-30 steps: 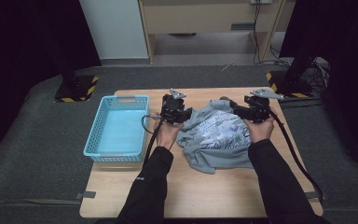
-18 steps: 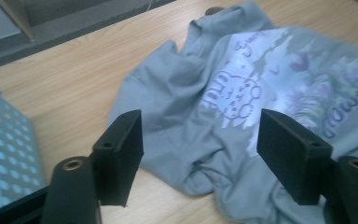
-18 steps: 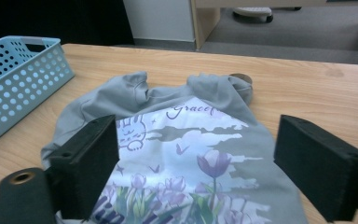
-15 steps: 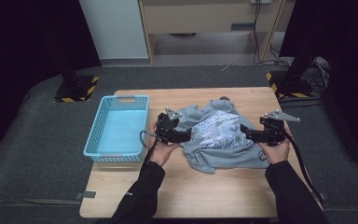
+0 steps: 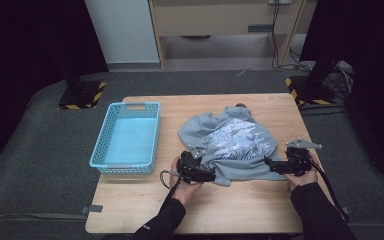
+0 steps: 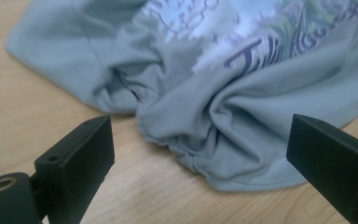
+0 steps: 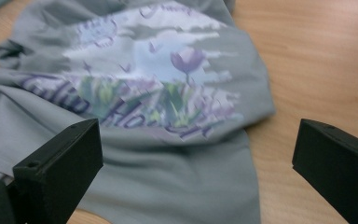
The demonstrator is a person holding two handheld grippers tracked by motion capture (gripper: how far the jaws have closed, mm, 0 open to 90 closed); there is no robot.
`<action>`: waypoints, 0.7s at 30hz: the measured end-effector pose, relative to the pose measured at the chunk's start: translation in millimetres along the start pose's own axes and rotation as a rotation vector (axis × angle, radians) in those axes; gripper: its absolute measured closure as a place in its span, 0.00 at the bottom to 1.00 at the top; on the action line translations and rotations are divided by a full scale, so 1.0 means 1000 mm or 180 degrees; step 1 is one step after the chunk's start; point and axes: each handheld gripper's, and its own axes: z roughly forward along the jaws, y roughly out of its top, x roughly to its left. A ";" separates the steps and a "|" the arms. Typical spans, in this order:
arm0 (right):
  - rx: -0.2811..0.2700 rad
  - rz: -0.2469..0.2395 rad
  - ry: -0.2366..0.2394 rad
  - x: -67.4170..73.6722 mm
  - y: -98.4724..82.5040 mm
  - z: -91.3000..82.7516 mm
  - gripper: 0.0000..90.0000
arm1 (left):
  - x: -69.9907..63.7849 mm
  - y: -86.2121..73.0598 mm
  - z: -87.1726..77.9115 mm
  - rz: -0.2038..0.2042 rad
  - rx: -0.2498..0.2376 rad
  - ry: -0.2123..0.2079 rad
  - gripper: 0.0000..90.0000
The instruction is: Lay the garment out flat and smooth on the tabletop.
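Wooden counter (image 5: 130,200) carries a grey printed T-shirt (image 5: 230,142) right of centre: soft, light, limp, likely to sag, best pinched at the bunched near hem. Left hand-held gripper (image 5: 211,176) and right hand-held gripper (image 5: 269,164), jaws just opened wide, flank it, gripping nothing. Blue basket (image 5: 102,145) sits left.

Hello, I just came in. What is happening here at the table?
A person is working on a grey printed T-shirt that lies crumpled on the wooden table, with a gripper in each hand. The left gripper and the right gripper sit low at the shirt's near edge, one at each side. Both have just been opening their jaws, and no cloth is pinched. A blue basket stands empty at the left.
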 end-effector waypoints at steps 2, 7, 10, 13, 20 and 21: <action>0.0091 0.0011 -0.0066 -0.003 -0.006 0.004 0.03 | -0.005 -0.003 0.009 -0.0046 0.0086 -0.0049 0.07; 0.0332 -0.0067 -0.0217 -0.006 -0.016 0.018 0.04 | -0.018 -0.012 0.029 0.0150 0.0157 0.0154 0.08; 0.0498 -0.0056 -0.0174 -0.008 -0.021 0.026 0.04 | -0.020 -0.019 0.037 0.0215 0.0249 0.0222 0.08; 0.0659 -0.0141 -0.0212 -0.007 -0.027 0.034 0.04 | -0.019 -0.021 0.037 0.0224 0.0239 0.0212 0.08; 0.0821 -0.0270 -0.0277 -0.005 -0.034 0.042 0.05 | -0.014 -0.023 0.029 0.0469 0.0348 0.0241 0.06; 0.0825 -0.0270 -0.0269 -0.005 -0.035 0.041 0.04 | -0.013 -0.025 0.026 0.0546 0.0375 0.0265 0.06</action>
